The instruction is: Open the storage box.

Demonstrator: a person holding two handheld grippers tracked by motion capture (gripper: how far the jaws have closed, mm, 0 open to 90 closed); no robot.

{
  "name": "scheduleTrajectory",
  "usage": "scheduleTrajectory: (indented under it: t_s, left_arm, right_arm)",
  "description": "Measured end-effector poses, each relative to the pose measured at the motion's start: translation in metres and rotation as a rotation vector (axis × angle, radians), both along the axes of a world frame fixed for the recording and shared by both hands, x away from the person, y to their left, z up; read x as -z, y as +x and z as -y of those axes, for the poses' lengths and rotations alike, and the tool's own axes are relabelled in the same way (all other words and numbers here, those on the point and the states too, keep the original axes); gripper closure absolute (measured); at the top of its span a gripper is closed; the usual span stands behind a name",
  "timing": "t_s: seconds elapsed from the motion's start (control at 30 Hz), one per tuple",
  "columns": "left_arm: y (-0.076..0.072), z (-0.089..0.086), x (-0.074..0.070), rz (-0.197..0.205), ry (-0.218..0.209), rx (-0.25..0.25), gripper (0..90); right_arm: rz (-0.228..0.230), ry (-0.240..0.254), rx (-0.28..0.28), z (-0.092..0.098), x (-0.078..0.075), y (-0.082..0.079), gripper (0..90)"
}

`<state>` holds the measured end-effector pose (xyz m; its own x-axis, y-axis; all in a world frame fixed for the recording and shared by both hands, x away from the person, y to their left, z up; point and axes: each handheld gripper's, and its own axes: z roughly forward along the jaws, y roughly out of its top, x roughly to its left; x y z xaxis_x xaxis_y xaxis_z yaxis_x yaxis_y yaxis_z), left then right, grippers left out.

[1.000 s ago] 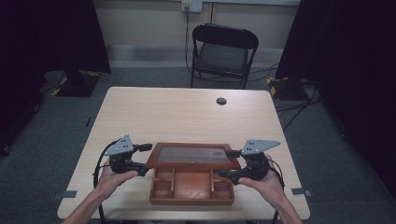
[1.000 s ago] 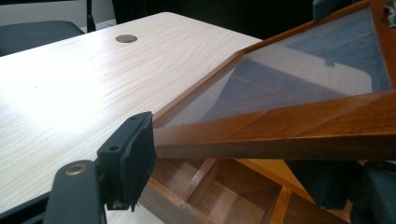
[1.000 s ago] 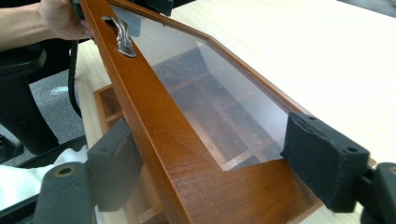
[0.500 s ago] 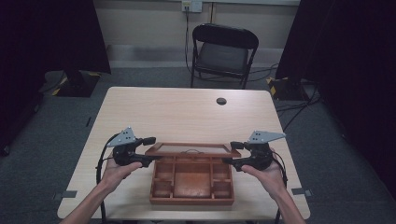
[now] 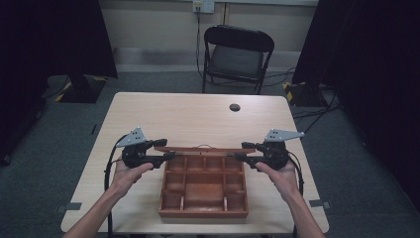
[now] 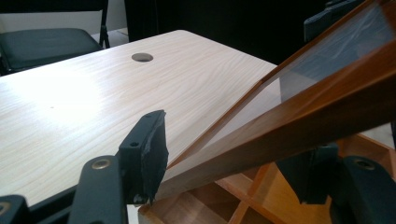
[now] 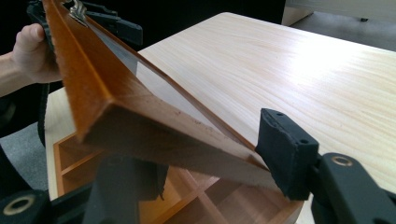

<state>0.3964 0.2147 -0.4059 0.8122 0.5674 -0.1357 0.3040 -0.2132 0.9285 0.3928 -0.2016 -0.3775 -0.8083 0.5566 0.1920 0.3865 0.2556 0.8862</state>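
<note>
A brown wooden box (image 5: 203, 198) with several compartments stands at the table's near edge. Its glass-paned lid (image 5: 198, 148) is swung up over the back edge. My left gripper (image 5: 166, 152) holds the lid's left end and my right gripper (image 5: 242, 151) holds its right end. In the left gripper view the lid frame (image 6: 303, 112) runs between the pads (image 6: 144, 154) of that gripper (image 6: 229, 163). In the right gripper view the lid (image 7: 93, 84) lies between the pads (image 7: 285, 154) of that gripper (image 7: 210, 163). Both grippers' jaws have just been closing on the lid.
The light wooden table (image 5: 198, 119) stretches beyond the box, with a round cable hole (image 5: 235, 107) near its far edge. A black folding chair (image 5: 237, 49) stands behind the table. The other hand (image 7: 32, 51) shows at the lid's far end.
The lid has swung up from lying flat on the box to standing at its back edge, and the compartments are uncovered. Both grippers moved away from the person with it.
</note>
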Motion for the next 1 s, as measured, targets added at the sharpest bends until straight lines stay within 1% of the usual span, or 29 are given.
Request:
scheduleTrajectory:
  t_s: [0.03, 0.1, 0.13, 0.2, 0.23, 0.27, 0.33, 0.37, 0.43, 0.47, 0.5, 0.53, 0.57, 0.6, 0.67, 0.83, 0.97, 1.0]
  left_arm:
    - [0.002, 0.0, 0.001, -0.002, -0.003, 0.006, 36.8]
    - [0.003, 0.0, 0.001, -0.007, -0.011, 0.0, 36.8]
    - [0.003, 0.001, 0.001, -0.003, -0.006, -0.003, 37.1]
    - [0.004, 0.001, 0.002, 0.003, 0.006, -0.002, 38.0]
    - [0.004, 0.001, 0.002, -0.003, 0.0, -0.003, 38.3]
    - [0.005, 0.001, 0.002, -0.001, 0.0, -0.003, 38.3]
    - [0.006, 0.002, 0.002, -0.009, -0.005, 0.001, 40.3]
    - [0.007, 0.002, 0.002, -0.004, -0.002, 0.002, 41.3]
    - [0.009, 0.002, 0.0, 0.0, -0.002, 0.011, 45.9]
    - [0.01, 0.003, -0.001, -0.003, -0.003, 0.009, 45.9]
    - [0.011, 0.003, -0.001, 0.002, -0.001, 0.009, 46.8]
    - [0.012, 0.004, -0.002, 0.0, -0.002, 0.015, 48.4]
    - [0.013, 0.004, -0.003, 0.008, 0.001, 0.011, 51.0]
    - [0.014, 0.004, -0.003, 0.0, -0.006, 0.006, 51.0]
    - [0.015, 0.005, -0.002, 0.003, -0.01, 0.003, 51.1]
    - [0.019, 0.005, -0.004, 0.003, 0.009, -0.007, 52.3]
    - [0.021, 0.005, -0.004, -0.002, 0.008, -0.003, 52.7]
    - [0.022, 0.005, -0.003, -0.004, 0.003, -0.007, 52.7]
  right_arm:
    - [-0.001, -0.004, -0.001, -0.001, 0.0, 0.001, 45.1]
    - [0.002, -0.025, 0.0, -0.004, 0.001, 0.003, 45.2]
    - [0.005, -0.03, 0.0, -0.005, 0.0, 0.004, 45.3]
    - [0.011, -0.036, 0.002, -0.008, -0.001, 0.005, 45.9]
    - [0.012, -0.038, -0.004, -0.009, -0.002, 0.006, 46.4]
    - [0.015, -0.042, -0.007, -0.01, -0.003, 0.006, 46.7]
    - [0.02, -0.044, -0.005, -0.013, -0.003, 0.007, 46.7]
    - [0.021, -0.045, -0.004, -0.014, -0.003, 0.009, 46.6]
    - [0.019, -0.044, -0.001, -0.014, -0.003, 0.01, 46.6]
    - [0.024, -0.033, 0.007, -0.015, -0.003, 0.012, 46.5]
    - [0.025, -0.029, 0.012, -0.015, -0.003, 0.013, 46.4]
    - [0.024, -0.022, 0.01, -0.014, -0.003, 0.014, 46.4]
    - [0.022, -0.012, 0.013, -0.014, -0.003, 0.016, 46.6]
    - [0.017, -0.004, 0.013, -0.014, -0.002, 0.018, 46.8]
    - [0.018, 0.004, 0.011, -0.014, -0.002, 0.019, 46.9]
    - [0.024, -0.007, 0.018, -0.017, -0.002, 0.025, 47.1]
    - [0.018, -0.011, 0.029, -0.018, 0.002, 0.028, 46.5]
    - [0.015, -0.007, 0.034, -0.018, 0.006, 0.03, 46.2]
